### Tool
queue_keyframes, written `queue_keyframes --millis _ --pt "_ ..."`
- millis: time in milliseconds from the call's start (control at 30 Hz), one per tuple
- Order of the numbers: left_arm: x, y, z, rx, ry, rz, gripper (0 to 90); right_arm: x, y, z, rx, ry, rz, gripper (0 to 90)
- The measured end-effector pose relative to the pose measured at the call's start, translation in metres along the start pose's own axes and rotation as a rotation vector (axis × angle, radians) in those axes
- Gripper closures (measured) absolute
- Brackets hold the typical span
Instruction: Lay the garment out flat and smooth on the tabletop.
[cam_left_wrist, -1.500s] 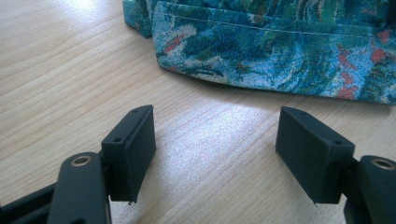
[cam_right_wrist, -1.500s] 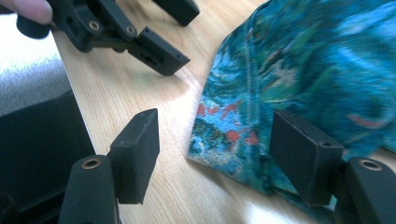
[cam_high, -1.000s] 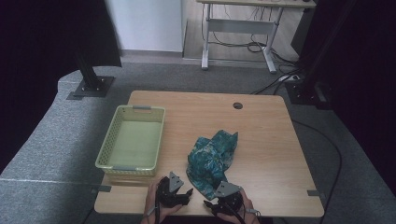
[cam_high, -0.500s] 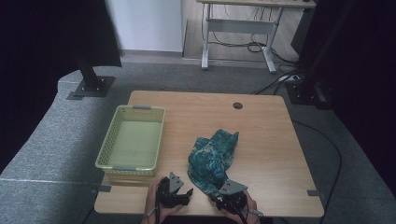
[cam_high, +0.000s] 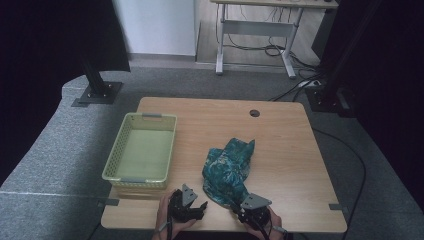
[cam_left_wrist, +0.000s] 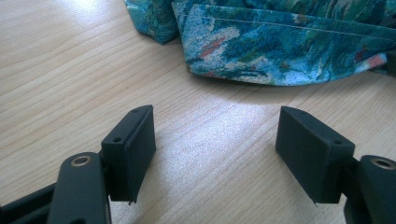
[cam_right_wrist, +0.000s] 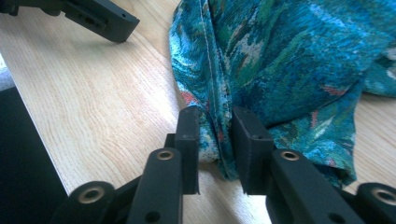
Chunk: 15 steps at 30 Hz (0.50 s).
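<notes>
The right gripper (cam_right_wrist: 215, 140), wide open a second ago, has just been closing its 2 jaws and now pinches the near edge of the teal cloth (cam_high: 227, 167) crumpled mid-table beside the green basket (cam_high: 116, 159). The left gripper (cam_left_wrist: 215, 149) is open over bare wood, unmoved.

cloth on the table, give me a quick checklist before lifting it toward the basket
1. Right gripper on the cloth: ok, its jaws have just been closing and a fold of the near edge sits pinched between them.
2. Left gripper ready: not ok, jaws wide open over bare table, cloth ahead of them.
3. Basket free: ok, nothing in it.
4. Path from cloth to basket: ok, bare wood between.
5. Grip firm enough to lift: cannot tell.
</notes>
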<state>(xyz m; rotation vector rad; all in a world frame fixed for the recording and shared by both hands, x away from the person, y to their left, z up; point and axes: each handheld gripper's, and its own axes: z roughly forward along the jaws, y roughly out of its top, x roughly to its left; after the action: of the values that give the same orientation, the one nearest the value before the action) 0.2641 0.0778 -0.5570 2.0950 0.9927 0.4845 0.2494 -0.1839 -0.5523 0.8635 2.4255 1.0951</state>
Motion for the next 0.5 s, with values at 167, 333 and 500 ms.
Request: queue_keyframes --millis 167,333,500 --pt "0.0 0.001 0.0 0.003 -0.001 -0.001 28.1 -0.001 -0.001 -0.006 -0.022 -0.032 0.007 81.9" --pt "0.0 0.002 0.001 0.007 -0.003 0.001 28.1 -0.003 -0.003 -0.009 -0.027 -0.029 0.016 82.8" --pt "0.0 0.002 0.001 0.009 -0.003 0.001 28.1 -0.002 -0.002 -0.017 -0.054 -0.034 0.02 83.1"
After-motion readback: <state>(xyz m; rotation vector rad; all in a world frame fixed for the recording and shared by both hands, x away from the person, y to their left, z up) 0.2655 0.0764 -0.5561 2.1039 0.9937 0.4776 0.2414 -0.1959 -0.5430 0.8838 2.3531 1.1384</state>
